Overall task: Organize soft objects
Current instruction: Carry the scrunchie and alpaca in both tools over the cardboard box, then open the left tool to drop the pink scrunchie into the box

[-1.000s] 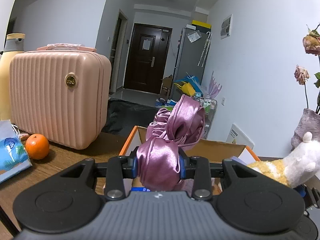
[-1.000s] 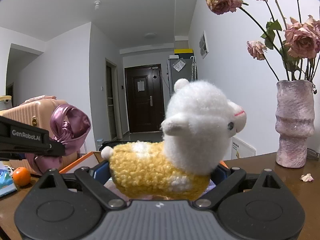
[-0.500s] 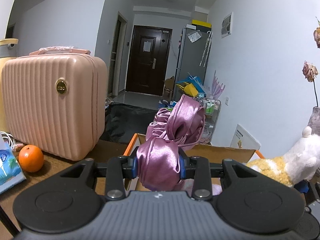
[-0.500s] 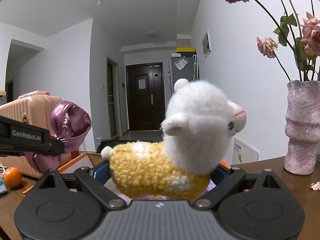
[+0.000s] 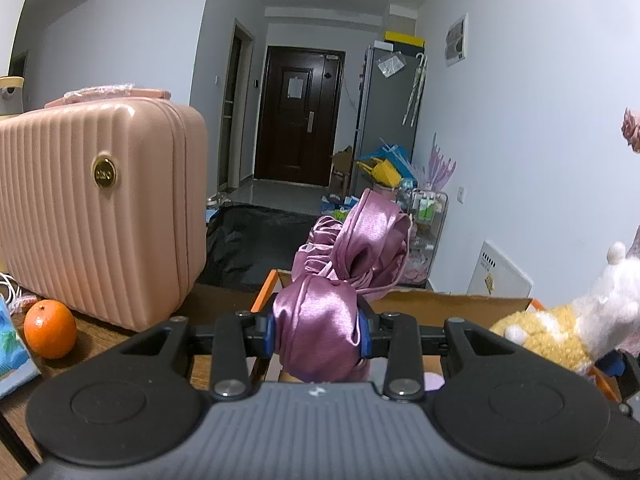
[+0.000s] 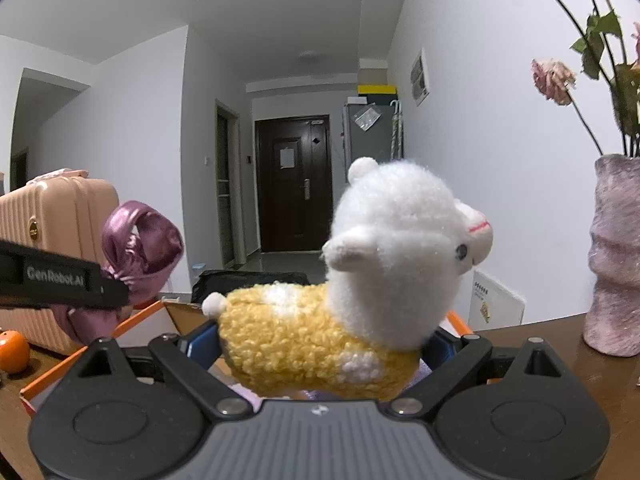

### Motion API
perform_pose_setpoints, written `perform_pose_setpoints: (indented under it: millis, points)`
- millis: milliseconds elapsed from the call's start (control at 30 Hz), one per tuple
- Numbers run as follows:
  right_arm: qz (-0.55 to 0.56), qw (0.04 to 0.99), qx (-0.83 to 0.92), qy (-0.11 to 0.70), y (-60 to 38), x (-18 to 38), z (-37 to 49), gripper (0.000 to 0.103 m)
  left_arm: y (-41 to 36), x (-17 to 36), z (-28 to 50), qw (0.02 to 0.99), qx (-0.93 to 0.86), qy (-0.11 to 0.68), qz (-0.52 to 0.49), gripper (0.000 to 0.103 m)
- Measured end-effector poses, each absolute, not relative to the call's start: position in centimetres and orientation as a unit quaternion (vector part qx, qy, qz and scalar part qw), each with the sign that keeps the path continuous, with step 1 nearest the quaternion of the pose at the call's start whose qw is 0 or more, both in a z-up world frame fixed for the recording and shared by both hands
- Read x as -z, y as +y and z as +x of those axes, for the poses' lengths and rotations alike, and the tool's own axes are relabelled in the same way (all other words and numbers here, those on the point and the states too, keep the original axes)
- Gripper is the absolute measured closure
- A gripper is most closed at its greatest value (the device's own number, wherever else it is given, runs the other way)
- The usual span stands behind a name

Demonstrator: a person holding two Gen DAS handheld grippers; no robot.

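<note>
Wooden table [image 5: 216, 300] carrying open cardboard box [image 5: 452, 305] at 12 o'clock. Left gripper [image 5: 316, 330] clamping purple satin cloth [image 5: 340, 276]; right gripper [image 6: 320, 354] clamping plush alpaca [image 6: 352, 292], both hovering over box. Risk: trailing satin snagging box rim at release.

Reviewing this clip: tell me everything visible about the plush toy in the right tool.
The plush toy is a small alpaca-like animal with a fluffy white head and neck, a curly yellow body with white patches, a white tail nub, a dark eye and a pink stitched mouth. It sits upright, facing right, clamped at the body between the right tool's blue-padded fingers, held above the open cardboard box. Its underside is hidden.
</note>
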State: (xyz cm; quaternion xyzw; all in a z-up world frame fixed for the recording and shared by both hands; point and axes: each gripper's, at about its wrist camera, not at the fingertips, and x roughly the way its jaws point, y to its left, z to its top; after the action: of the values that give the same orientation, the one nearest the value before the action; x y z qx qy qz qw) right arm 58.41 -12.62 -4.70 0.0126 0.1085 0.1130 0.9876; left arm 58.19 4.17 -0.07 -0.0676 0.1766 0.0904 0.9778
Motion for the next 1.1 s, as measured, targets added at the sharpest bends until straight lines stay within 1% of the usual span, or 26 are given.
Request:
perform_pose_setpoints:
  millis: [233,367,433,467,500,533,567,700,1100]
  points:
    - [0.012,0.986,-0.116,0.119,-12.7,4.8,58.7,0.006,3.7,0.6,58.5,0.978,-0.088,0.183,-0.054,0.066]
    - [0.012,0.984,-0.116,0.138,-12.9,5.0,59.3,0.003,3.9,0.6,58.8,0.976,-0.081,0.193,-0.056,0.062]
    - [0.016,0.983,-0.109,0.147,-13.0,5.2,59.4,0.001,4.0,0.6,58.8,0.976,-0.077,0.194,-0.054,0.046]
    - [0.016,0.982,-0.108,0.152,-13.1,5.2,59.5,0.000,4.0,0.6,58.8,0.977,-0.077,0.194,-0.052,0.028]
    - [0.016,0.982,-0.107,0.155,-13.1,5.3,59.5,0.000,4.0,0.7,58.7,0.976,-0.077,0.194,-0.054,0.015]
    - [0.016,0.981,-0.107,0.158,-13.1,5.4,59.4,0.000,4.1,0.7,58.5,0.977,-0.079,0.191,-0.057,0.008]
    - [0.014,0.981,-0.107,0.162,-13.1,5.4,59.4,0.000,4.1,0.7,58.3,0.977,-0.082,0.186,-0.058,0.000]
    - [0.010,0.982,-0.105,0.159,-13.0,5.4,59.1,0.000,4.1,0.7,57.6,0.979,-0.097,0.176,-0.047,0.000]
    - [0.010,0.981,-0.106,0.163,-12.9,5.4,59.0,0.000,4.0,0.9,57.7,0.978,-0.103,0.178,-0.045,0.000]
